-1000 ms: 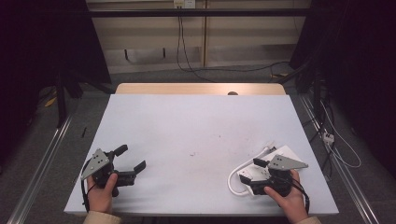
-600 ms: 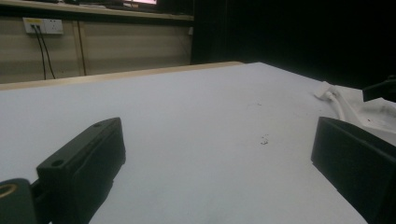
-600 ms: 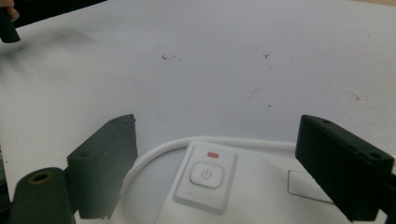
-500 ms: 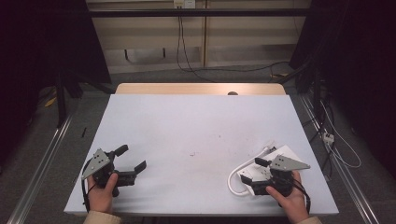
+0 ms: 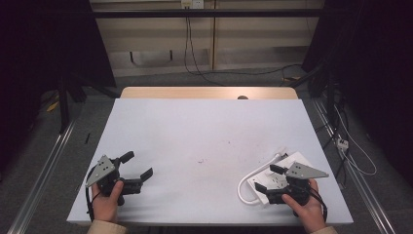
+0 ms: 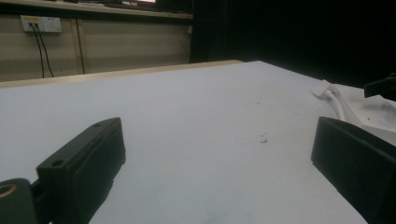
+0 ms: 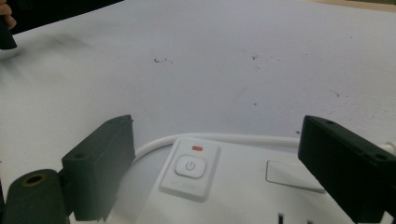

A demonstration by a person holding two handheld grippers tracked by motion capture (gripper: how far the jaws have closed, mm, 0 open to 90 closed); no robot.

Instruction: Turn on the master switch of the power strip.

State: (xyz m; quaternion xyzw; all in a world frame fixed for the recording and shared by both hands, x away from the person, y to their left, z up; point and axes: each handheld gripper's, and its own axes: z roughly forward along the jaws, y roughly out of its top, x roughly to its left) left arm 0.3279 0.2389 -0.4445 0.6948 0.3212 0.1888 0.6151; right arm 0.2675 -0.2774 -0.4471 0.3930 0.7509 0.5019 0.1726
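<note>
A white power strip (image 5: 281,171) lies near the table's front right corner, its white cable (image 5: 243,187) looping off its left end. My right gripper (image 5: 268,178) stands open just above the strip, one jaw at each side. In the right gripper view the strip (image 7: 243,186) lies between the jaws of the right gripper (image 7: 215,140), showing its power button (image 7: 190,166) and a red light (image 7: 197,149). My left gripper (image 5: 137,165) is held open near the front left corner with nothing between its jaws. The left gripper (image 6: 217,140) faces the strip (image 6: 369,109) far off.
The white tabletop (image 5: 204,131) carries a few small dark marks (image 5: 200,160) near its middle. A wooden strip (image 5: 204,92) runs along the far edge. Metal rails (image 5: 44,170) flank the table on the floor, and loose cables (image 5: 350,151) lie at the right.
</note>
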